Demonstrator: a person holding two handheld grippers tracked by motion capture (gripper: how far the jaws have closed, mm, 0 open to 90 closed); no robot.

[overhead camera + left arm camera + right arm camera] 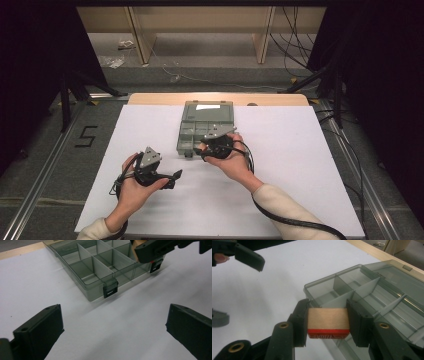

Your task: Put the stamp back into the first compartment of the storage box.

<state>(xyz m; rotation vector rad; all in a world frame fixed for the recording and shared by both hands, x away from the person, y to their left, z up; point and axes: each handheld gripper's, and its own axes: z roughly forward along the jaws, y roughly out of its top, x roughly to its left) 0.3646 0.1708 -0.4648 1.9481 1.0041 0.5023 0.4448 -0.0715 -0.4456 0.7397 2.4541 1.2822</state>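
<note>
The right gripper clamps a wooden block with a red rubber base between its jaws and holds it over the near edge of the open compartment box. The box lies at 12 o'clock on the white sheet, lid back; the compartments in sight are empty. The left gripper, at 9 o'clock of the right hand, rests with jaws spread wide and nothing between them. Judgement: pick-up is done; placing the block into a compartment and releasing it remain.
</note>
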